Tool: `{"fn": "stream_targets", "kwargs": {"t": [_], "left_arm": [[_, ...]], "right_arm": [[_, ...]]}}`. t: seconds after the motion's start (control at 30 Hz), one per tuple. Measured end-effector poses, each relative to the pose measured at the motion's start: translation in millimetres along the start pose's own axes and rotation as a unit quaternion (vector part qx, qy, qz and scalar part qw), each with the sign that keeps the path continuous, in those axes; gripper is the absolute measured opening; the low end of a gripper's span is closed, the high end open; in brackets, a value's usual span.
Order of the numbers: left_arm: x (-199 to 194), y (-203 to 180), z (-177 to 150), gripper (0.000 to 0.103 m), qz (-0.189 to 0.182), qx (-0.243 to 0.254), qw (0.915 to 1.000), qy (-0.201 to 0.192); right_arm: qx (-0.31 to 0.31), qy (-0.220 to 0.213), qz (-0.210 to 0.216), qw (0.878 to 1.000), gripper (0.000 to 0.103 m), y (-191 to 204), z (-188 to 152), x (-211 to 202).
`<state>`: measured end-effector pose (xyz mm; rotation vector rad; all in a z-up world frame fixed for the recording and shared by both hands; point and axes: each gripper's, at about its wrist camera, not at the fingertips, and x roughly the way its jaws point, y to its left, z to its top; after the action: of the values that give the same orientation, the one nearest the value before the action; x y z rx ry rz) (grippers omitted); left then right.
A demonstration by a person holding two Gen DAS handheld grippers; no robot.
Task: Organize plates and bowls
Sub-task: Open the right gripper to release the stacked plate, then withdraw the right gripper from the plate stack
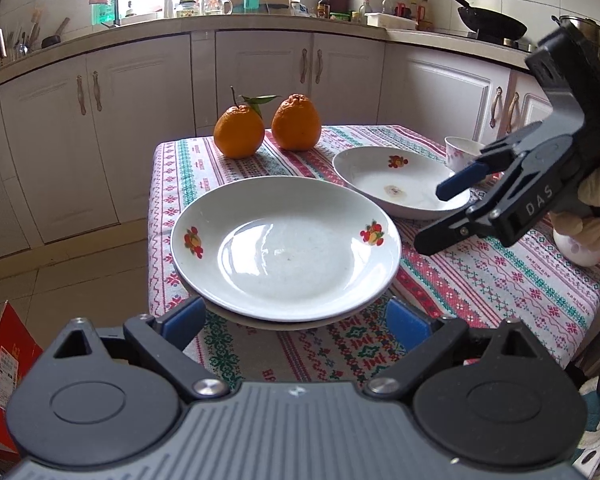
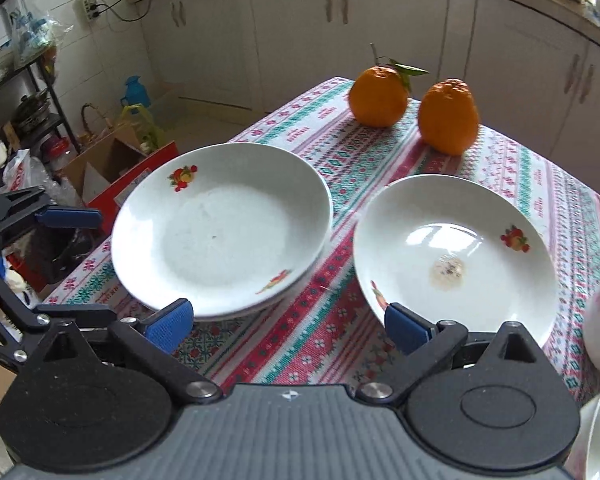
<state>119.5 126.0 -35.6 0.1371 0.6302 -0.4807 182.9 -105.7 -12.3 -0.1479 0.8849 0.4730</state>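
Our left claw is spread wide, empty, its blue pads flanking the near rim of the white fruit-printed plates stacked on the patterned worktop. Our right claw gapes too, gripping nothing. At two o'clock lies the stained white plate. We judge it best pinched by the rim and lowered level onto the stack, clear of the oranges at twelve.

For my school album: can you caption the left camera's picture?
Open left tongs face stacked plates beside two oranges.
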Motion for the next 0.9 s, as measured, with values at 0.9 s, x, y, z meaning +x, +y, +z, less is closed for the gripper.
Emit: {"fn": "stream_targets", "kwargs": {"t": [0.9], "left_arm": [[23.8, -41.7, 43.9, 0.1, -0.024, 0.031, 0.9991, 0.017]], "right_arm": [[0.113, -0.036, -0.133, 0.984, 0.103, -55.3, -64.5, 22.0]]}}
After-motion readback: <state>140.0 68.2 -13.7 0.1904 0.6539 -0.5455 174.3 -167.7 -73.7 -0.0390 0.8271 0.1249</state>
